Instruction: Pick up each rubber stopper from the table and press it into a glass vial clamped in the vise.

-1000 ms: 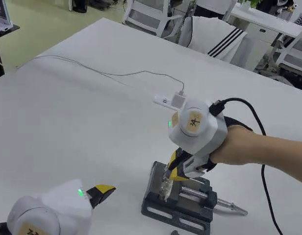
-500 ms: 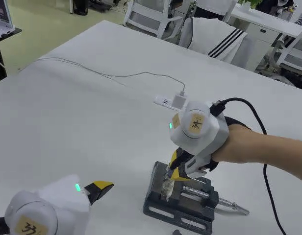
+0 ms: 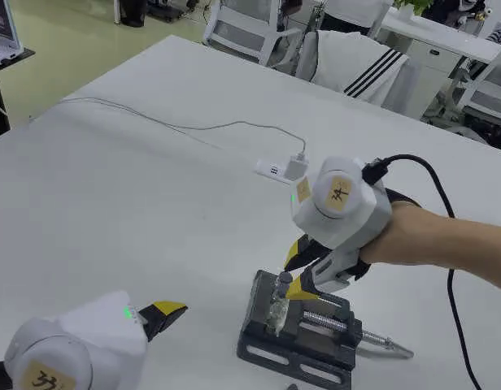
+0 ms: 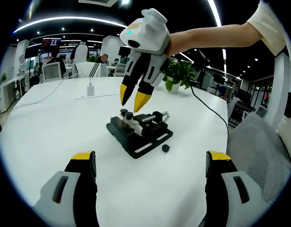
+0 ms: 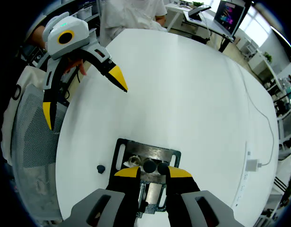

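Bright even light, fisheye-warped edges

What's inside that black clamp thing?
Some glass vials stand in the vise, two capped with dark stoppers. Their lower parts are hidden between its jaws.

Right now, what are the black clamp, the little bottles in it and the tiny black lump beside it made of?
Vise: looks like metal, with a dark matte body and a shiny bare screw.
Vials: clear glass, or maybe clear plastic. They are see-through with small glints.
Loose stopper: probably rubber, dull black with no shine, though it is too small to be sure.
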Demonstrator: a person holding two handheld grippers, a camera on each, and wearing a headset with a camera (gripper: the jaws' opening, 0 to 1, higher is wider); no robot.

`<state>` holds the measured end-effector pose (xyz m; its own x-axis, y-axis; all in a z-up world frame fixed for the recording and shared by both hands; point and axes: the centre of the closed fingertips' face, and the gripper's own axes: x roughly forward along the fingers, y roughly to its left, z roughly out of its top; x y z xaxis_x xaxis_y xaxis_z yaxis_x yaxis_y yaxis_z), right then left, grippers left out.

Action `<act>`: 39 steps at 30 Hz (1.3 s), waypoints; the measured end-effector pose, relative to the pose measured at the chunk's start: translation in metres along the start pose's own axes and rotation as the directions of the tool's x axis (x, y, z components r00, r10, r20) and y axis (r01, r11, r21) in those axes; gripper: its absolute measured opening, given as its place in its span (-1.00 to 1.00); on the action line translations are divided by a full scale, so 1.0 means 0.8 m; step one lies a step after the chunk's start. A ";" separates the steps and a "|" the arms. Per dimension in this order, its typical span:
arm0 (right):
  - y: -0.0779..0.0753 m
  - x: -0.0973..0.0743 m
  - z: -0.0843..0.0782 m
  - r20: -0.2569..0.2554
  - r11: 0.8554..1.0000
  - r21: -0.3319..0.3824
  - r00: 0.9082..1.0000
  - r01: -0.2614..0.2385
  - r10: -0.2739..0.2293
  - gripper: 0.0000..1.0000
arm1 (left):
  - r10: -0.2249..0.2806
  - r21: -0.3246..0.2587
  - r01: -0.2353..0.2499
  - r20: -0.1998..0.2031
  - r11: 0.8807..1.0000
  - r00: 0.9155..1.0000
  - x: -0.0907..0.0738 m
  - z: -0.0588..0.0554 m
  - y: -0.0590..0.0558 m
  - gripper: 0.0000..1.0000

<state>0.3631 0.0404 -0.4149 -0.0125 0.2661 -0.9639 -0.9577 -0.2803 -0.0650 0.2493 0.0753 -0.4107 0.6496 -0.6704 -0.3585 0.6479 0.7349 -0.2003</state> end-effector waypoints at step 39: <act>0.009 0.016 -0.004 0.008 0.995 0.034 0.995 -0.096 0.096 -1.00 | 0.000 -0.036 0.000 -0.001 0.999 1.000 0.004 -0.009 0.001 0.90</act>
<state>0.3574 0.0386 -0.4283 -0.1064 0.2451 -0.9636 -0.9614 -0.2727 0.0368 0.2494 0.0744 -0.4184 0.6490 -0.6706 -0.3592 0.6333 0.7379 -0.2334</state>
